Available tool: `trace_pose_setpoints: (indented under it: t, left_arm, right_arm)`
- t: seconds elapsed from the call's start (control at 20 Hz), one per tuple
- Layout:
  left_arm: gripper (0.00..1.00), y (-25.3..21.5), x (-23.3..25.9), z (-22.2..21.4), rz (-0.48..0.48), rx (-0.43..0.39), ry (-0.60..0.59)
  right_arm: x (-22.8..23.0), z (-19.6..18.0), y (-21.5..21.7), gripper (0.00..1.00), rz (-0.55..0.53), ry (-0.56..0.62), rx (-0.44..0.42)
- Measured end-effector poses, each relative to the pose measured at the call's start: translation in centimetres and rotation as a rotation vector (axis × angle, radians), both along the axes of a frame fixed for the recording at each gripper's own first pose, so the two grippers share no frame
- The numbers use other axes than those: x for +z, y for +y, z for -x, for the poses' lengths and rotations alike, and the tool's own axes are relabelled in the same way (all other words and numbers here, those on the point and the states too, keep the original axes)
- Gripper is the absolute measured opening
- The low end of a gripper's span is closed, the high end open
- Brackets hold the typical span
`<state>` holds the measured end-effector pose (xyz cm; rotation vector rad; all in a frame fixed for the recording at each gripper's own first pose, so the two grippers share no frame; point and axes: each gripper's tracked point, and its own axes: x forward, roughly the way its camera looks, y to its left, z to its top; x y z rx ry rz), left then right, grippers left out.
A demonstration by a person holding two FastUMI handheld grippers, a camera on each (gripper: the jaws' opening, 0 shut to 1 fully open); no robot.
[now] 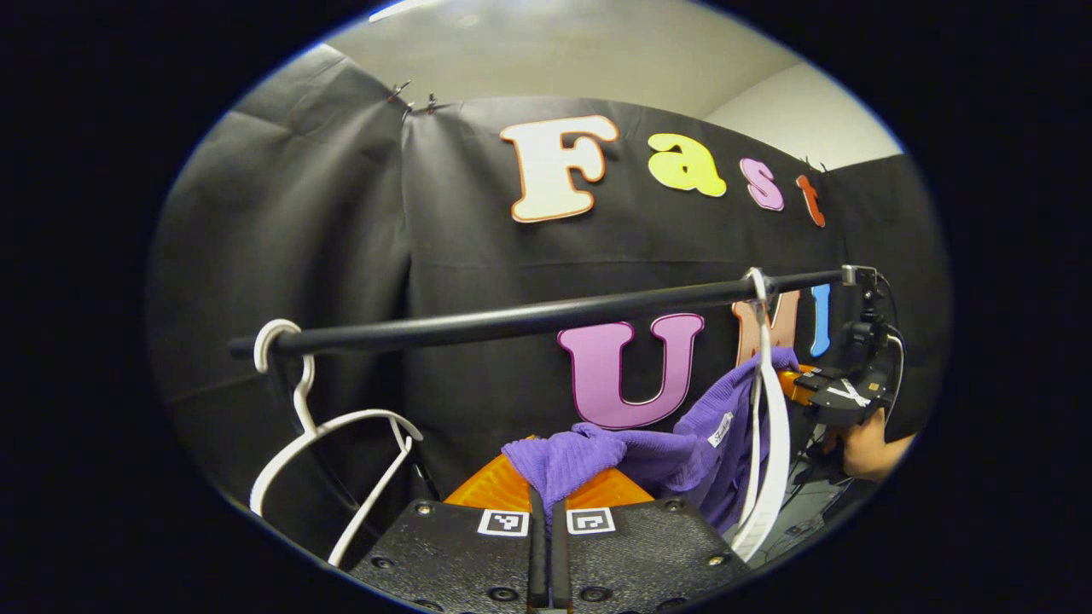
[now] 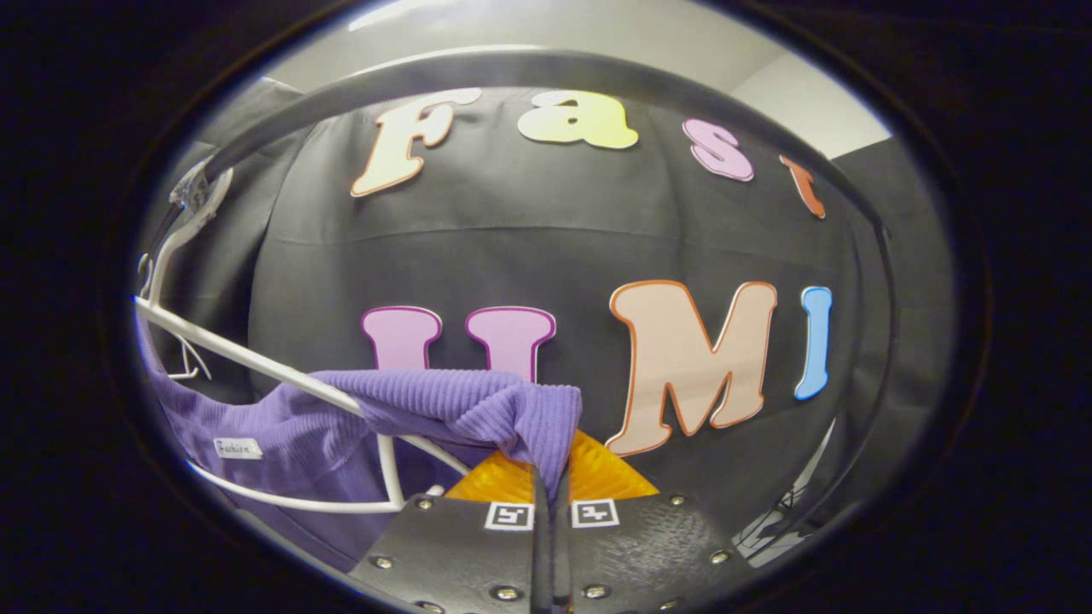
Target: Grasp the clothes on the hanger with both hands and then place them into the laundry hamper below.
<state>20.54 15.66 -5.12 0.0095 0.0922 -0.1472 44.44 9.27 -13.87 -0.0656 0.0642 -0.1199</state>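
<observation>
Two claws, left claw (image 1: pixel 548 512), right claw (image 2: pixel 551 503), clamped on purple garment (image 1: pixel 648 452)

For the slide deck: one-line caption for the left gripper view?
Left gripper shut on purple garment, pulling it off white hanger on black rail.

The purple garment (image 2: pixel 281 426) carries a small white tag (image 2: pixel 238 448) with cursive writing too small to read, and each claw bears square black-and-white markers (image 1: pixel 546 521).

Ribbed purple knit garment (image 2: pixel 478 409), glossy white plastic hanger (image 1: pixel 772 443), smooth matt black rail (image 1: pixel 529 320).
</observation>
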Motion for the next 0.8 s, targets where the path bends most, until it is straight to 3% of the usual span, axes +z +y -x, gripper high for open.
trace_pose_setpoints:
  t: [0.1, 0.15, 0.25, 0.3, 0.4, 0.65, 0.8]
  left_arm:
    - [0.02, 0.4, -1.2, -0.2, -0.002, 0.001, 0.011]
    - [0.02, 0.2, -1.7, -0.4, -0.001, -0.005, 0.017]
    - [0.02, -0.3, -2.6, -0.5, 0.019, -0.022, 0.023]
    - [0.01, -0.4, -3.1, -0.5, 0.027, -0.029, 0.027]
    - [0.01, -1.0, -3.2, -0.9, 0.07, -0.059, -0.012]
    - [0.02, -0.3, -6.1, -1.1, 0.191, -0.065, 0.062]
    - [0.02, 0.9, -7.8, -0.8, 0.144, -0.053, 0.077]
  right_arm:
    - [-1.1, -0.2, 0.1, 0.02, 0.001, 0.016, 0.003]
    - [-1.9, -0.4, 0.1, 0.07, -0.003, 0.029, 0.003]
    - [-3.5, -0.4, 0.1, 0.07, -0.021, 0.062, -0.002]
    - [-4.5, -0.6, 0.0, 0.02, -0.042, 0.087, -0.003]
    - [-5.8, -0.6, 0.5, 0.02, -0.084, 0.111, 0.002]
    - [-7.8, -0.4, 1.6, 0.02, -0.114, 0.152, 0.02]
    - [-8.3, -1.0, 0.6, 0.02, -0.173, 0.178, -0.008]
